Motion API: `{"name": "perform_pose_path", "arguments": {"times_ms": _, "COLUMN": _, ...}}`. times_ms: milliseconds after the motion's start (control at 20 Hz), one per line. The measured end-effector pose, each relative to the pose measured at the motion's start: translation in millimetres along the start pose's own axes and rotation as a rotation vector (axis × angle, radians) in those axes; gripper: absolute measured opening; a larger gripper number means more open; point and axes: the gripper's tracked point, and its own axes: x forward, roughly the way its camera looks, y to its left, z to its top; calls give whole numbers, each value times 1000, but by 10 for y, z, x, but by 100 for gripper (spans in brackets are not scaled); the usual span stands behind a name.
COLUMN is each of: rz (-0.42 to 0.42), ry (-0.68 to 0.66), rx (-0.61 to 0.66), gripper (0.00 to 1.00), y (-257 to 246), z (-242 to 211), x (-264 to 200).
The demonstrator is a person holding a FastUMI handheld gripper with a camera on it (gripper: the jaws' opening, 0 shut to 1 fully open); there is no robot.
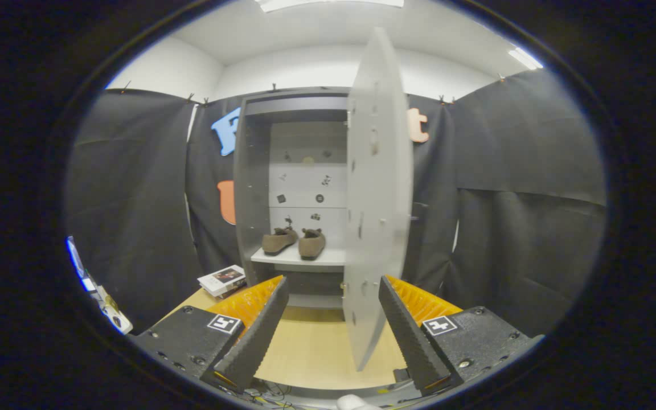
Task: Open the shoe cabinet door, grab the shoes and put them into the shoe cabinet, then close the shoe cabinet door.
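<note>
— Black-draped booth, pale wooden counter (311,347) under the claw (333,319). Fingers spread wide, gripping nothing.
— Progress?
— Seemingly late: both shoes (294,242) side by side on the cabinet shelf (299,259), beyond the fingers. Only closing left.
— Room?
— Door (376,199) swung out edge-on, lower edge just ahead between the fingers. Booklet (222,280) left of the cabinet (251,188), clear of that swing.

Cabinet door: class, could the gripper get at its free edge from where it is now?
Probably yes. The cabinet door stands open, its edge between the open jaws of the gripper, with nothing in between.
</note>
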Motion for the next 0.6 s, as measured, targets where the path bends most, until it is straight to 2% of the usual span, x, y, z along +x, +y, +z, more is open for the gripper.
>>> {"name": "perform_pose_path", "arguments": {"times_ms": 150, "rz": -91, "ry": -9, "rx": 23, "gripper": 100, "y": -647, "z": 54, "x": 24}}
{"name": "perform_pose_path", "arguments": {"times_ms": 250, "rz": -99, "ry": -19, "rx": 50, "gripper": 100, "y": -964, "z": 129, "x": 81}}
{"name": "perform_pose_path", "arguments": {"times_ms": 450, "rz": -66, "ry": -46, "rx": 73, "gripper": 100, "y": -1391, "z": 309, "x": 454}}
{"name": "perform_pose_path", "arguments": {"times_ms": 600, "rz": 11, "ry": -37, "rx": 78, "gripper": 100, "y": -1464, "z": 397, "x": 790}}
